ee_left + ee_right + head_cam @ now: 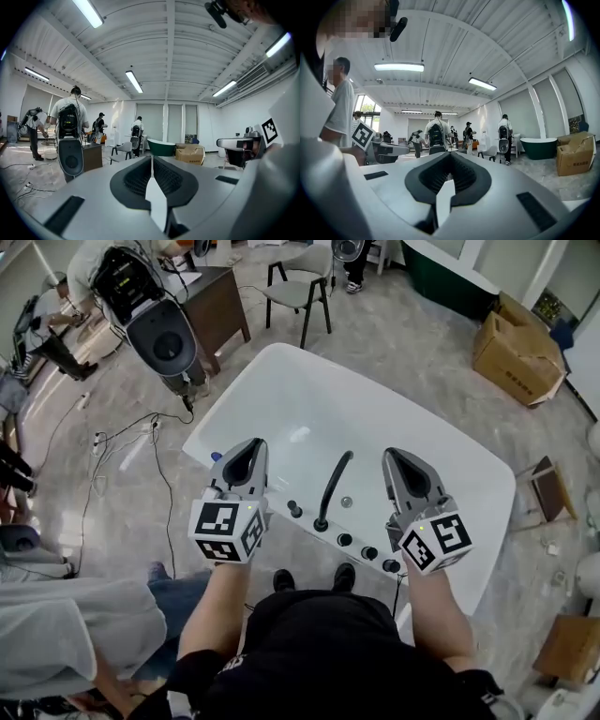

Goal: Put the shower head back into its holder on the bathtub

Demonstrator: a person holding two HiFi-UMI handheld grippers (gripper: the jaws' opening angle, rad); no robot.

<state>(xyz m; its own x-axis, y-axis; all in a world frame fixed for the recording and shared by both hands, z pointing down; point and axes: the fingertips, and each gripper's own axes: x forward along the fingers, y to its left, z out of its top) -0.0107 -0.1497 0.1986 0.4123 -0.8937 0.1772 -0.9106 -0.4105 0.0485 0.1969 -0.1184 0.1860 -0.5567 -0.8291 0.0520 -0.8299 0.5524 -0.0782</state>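
Both claws are held level above the near rim of the white bathtub [281,390], one to each side of the fittings.

The left claw [254,444] is fully narrowed. In the left gripper view its jaws meet along their length with nothing between them [152,158]. The right claw [393,456] is likewise pressed together and empty, as confirmed in the right gripper view [449,155].

We find the shower head [333,488], a slim black curved piece, between the two claws and touched by neither. Its lower end sits at the tub rim in line with the row of black knobs [344,540], and its upper end arches out over the basin. We cannot tell from the head view whether it is fully seated in a holder.

Surroundings: a grey chair [302,287] and a cardboard box [516,352] stand beyond the tub, and cables [141,437] lie on the floor to its left. A dark green tub [163,146] stands far back in the room.
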